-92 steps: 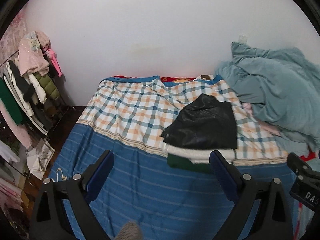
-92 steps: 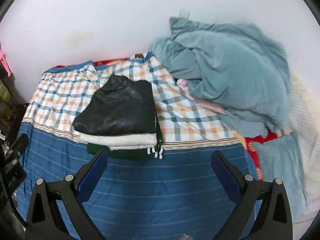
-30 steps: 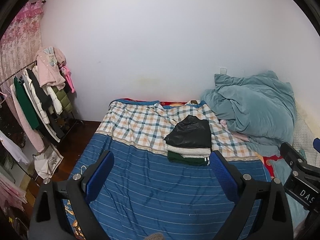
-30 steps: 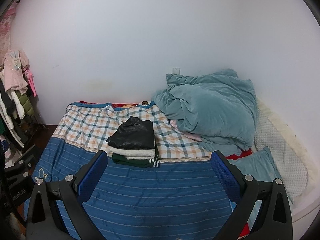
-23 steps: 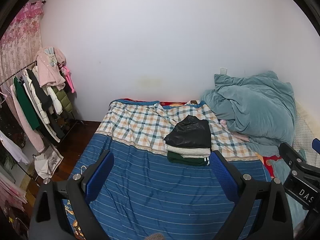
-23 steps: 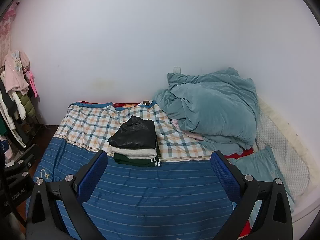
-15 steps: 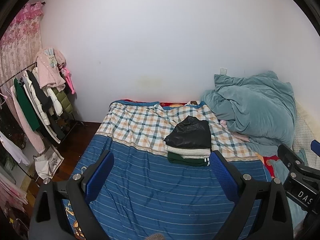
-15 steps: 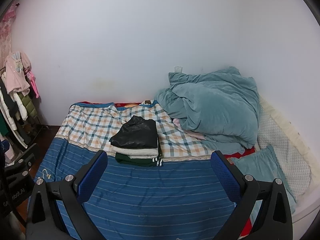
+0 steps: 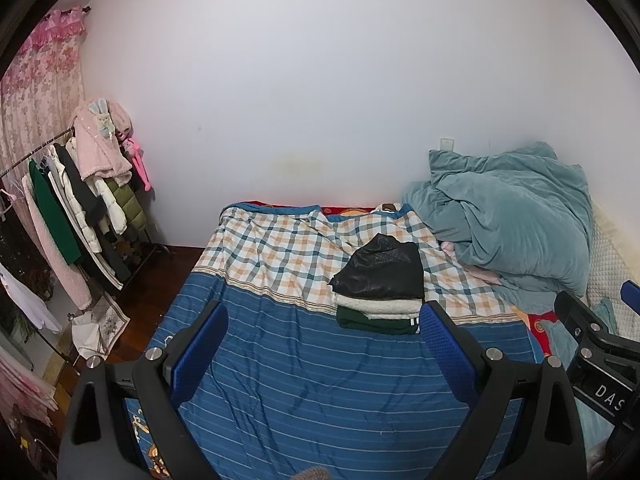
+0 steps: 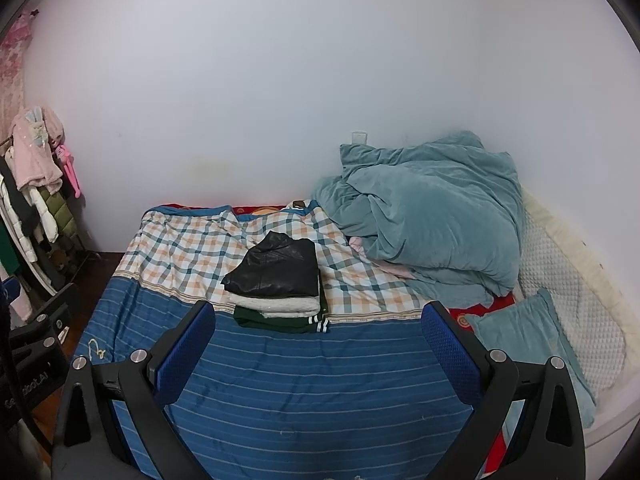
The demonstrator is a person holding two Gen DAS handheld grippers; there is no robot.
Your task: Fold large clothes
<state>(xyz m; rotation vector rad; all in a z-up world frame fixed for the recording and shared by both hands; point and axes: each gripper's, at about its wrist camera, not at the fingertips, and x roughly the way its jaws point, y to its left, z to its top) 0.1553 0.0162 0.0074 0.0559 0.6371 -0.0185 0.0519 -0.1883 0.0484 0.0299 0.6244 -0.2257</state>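
Left gripper [image 9: 322,340] first: jaws spread wide, blue pads far apart, nothing between them, hanging over the blue striped sheet [image 9: 320,392]. Right gripper [image 10: 320,338], same story, jaws wide apart and empty above the same striped cloth near the foot of the bed. In the left wrist view the right gripper's black body pokes in at the right edge; in the right wrist view the left one sits at the left edge.

Ahead of both, the stack of folded clothes [image 10: 278,284] rests on the bed where the plaid sheet [image 10: 180,252] meets the blue stripes. Black leather-look garment [image 9: 380,274] on top, a cream fleecy piece [image 9: 376,306] under it, a dark green one [image 10: 280,322] with white striped trim at the bottom. The stack is well clear of both grippers.

Further out, a rumpled teal duvet [image 10: 424,216] is heaped at the right against the white wall [image 9: 320,80], with a teal pillow [image 10: 528,336] beside it. Off to the left, a clothes rack [image 9: 76,216] crowded with hanging coats, and a pink floral curtain [image 9: 36,92] behind.
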